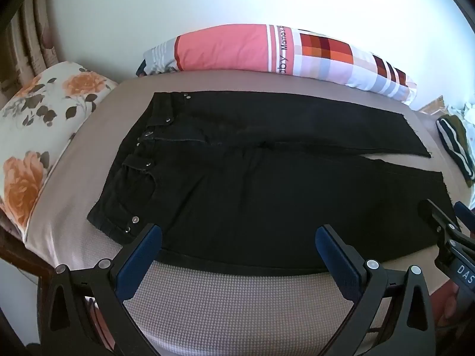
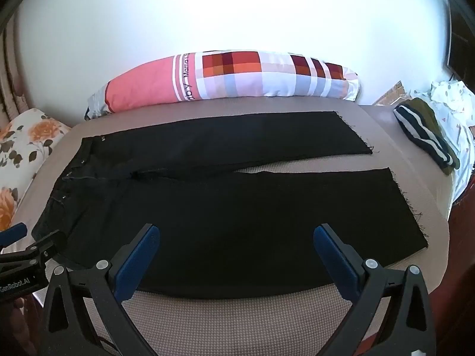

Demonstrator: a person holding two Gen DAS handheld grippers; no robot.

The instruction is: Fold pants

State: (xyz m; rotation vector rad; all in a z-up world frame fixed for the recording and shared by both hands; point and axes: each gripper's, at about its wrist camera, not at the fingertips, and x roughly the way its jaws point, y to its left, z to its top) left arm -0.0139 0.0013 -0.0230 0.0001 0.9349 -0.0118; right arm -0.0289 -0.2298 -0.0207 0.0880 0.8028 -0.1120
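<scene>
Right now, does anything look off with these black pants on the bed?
Nothing serious: the black pants lie flat, legs apart. Their hems are frayed, with loose threads, a raw cut edge rather than damage.

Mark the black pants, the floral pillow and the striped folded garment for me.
black pants (image 2: 237, 207): right wrist view, near leg's middle.
floral pillow (image 1: 44, 112): left wrist view, its top face.
striped folded garment (image 2: 424, 139): right wrist view, its striped edge.

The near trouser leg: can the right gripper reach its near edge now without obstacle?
Probably yes. The right gripper is open above the near trouser leg, and nothing lies on it or before its near edge.
</scene>
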